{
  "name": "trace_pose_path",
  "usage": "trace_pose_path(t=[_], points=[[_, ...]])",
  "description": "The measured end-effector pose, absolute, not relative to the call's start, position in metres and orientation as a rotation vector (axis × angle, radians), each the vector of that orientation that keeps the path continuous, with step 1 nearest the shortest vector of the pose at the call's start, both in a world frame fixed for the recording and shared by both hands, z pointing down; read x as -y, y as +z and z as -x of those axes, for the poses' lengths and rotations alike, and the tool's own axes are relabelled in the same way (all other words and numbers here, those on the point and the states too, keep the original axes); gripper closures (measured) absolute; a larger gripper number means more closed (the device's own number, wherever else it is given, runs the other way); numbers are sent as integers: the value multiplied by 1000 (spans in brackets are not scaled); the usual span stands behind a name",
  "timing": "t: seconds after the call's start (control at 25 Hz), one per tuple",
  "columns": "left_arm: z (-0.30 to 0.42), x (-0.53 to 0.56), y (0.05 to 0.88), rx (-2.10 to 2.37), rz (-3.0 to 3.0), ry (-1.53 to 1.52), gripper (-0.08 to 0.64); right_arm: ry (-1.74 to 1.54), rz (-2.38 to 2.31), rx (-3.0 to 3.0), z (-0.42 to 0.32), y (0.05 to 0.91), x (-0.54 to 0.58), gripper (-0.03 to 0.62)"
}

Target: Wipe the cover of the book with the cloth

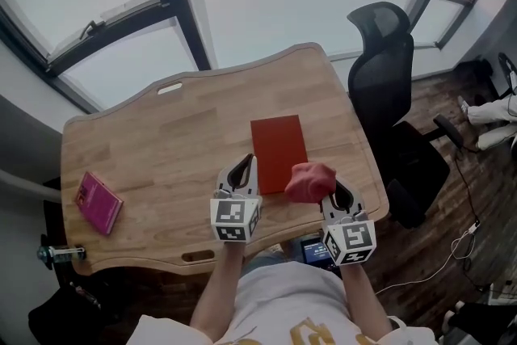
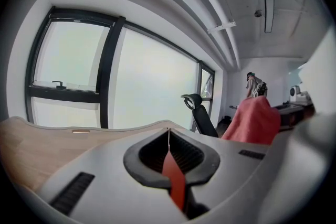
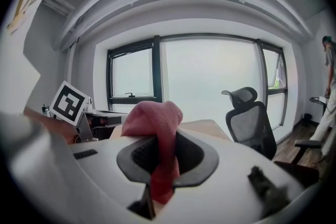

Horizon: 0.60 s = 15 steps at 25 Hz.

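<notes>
Wiping hasn't started yet imo. The right gripper (image 1: 339, 198) is clamped on the bunched red cloth (image 1: 310, 180) near the front corner of the red book (image 1: 279, 143), which lies flat on the wooden desk (image 1: 161, 141). The left gripper (image 1: 241, 172) has its jaws closed on nothing, just beside the book. Next up is probably lowering the cloth onto the cover.

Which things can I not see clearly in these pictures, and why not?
The book: head view, cover too small for any print; the cloth hides its near right corner.
The left gripper: its view shows only a red sliver between the shut fingers; contact with the book is unclear.
The pink book: head view, title too small.
</notes>
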<state>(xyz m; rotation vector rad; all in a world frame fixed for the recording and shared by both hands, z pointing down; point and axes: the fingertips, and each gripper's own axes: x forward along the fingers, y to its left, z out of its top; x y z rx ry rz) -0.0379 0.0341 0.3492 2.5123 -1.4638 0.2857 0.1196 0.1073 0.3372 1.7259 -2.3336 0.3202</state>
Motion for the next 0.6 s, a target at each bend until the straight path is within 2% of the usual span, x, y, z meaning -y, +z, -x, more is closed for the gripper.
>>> trace_pose_path(t=[0.6], points=[[37,-17,371,1427,-2472,339,546,372,-1668,2346,-110,355,-81,534]])
